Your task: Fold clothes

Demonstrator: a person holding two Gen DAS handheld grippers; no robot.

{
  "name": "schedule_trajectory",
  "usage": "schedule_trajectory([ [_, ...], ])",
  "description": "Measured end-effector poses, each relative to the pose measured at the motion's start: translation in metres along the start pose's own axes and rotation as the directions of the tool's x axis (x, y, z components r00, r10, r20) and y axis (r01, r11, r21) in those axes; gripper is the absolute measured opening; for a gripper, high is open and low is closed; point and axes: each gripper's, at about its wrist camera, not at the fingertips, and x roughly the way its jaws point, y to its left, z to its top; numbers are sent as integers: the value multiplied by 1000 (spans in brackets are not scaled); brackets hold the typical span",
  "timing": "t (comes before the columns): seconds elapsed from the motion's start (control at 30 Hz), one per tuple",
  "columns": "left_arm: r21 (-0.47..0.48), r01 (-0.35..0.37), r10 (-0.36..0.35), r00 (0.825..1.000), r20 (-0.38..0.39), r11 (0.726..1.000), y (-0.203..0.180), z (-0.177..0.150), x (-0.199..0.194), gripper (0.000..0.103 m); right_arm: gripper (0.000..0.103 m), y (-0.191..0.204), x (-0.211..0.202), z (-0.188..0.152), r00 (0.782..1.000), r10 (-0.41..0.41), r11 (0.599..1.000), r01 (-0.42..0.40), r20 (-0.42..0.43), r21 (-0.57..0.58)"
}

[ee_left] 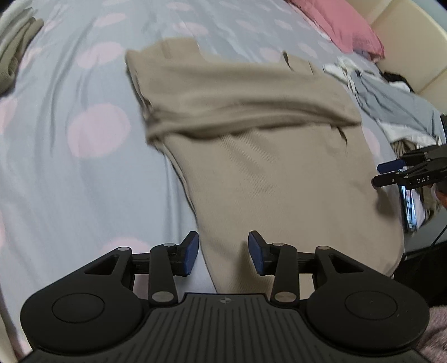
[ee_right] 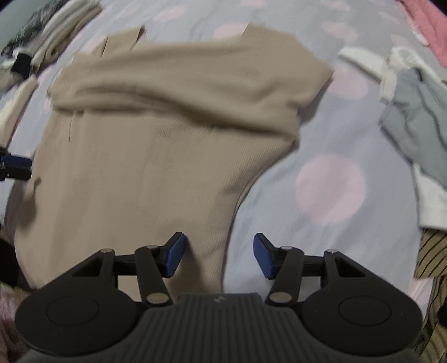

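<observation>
A beige ribbed garment (ee_left: 265, 167) lies flat on the bed, its far part folded over toward me into a thick band (ee_left: 237, 95). My left gripper (ee_left: 223, 252) hovers open over the garment's near left edge, nothing between its blue pads. In the right wrist view the same beige garment (ee_right: 145, 167) fills the middle, and my right gripper (ee_right: 219, 255) stands open above its near right edge. The right gripper (ee_left: 391, 174) also shows at the right border of the left wrist view; the left gripper's fingertips (ee_right: 16, 167) peek in at the left border of the right wrist view.
The bedsheet (ee_left: 83, 125) is grey with pink spots. A pile of grey and white clothes (ee_right: 413, 120) lies to the right, with a striped item (ee_right: 430, 259) nearer. Folded cream clothes (ee_right: 64, 25) sit at the far left. A pink pillow (ee_left: 343, 25) lies by the headboard.
</observation>
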Motion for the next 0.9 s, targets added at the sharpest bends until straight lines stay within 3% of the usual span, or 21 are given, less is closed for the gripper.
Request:
schedule_trajectory([
  [0.17, 34, -31, 33, 999, -43, 999, -14, -14, 10, 37, 55, 7, 5, -16, 999, 1, 1000, -2, -37, -28],
  [0.23, 61, -47, 49, 998, -43, 997, -19, -16, 10, 37, 35, 8, 2, -20, 1000, 9, 999, -10, -27, -35],
  [0.3, 88, -58, 62, 997, -41, 994, -24, -17, 9, 16, 21, 10, 0, -24, 1000, 21, 999, -22, -20, -44],
  [0.43, 106, -53, 56, 998, -31, 993, -30, -18, 6, 3, 9, 16, -4, -24, 1000, 17, 997, -17, -5, -70],
  [0.67, 115, -19, 9, 996, 86, 993, -30, -14, -30, 0, 7, 5, -42, -18, 990, 57, 998, -56, 127, -19],
  [0.9, 38, -22, 12, 967, 253, 999, -6, 7, -68, 0, 7, -5, -74, 8, 955, 38, 998, -51, 295, 38],
])
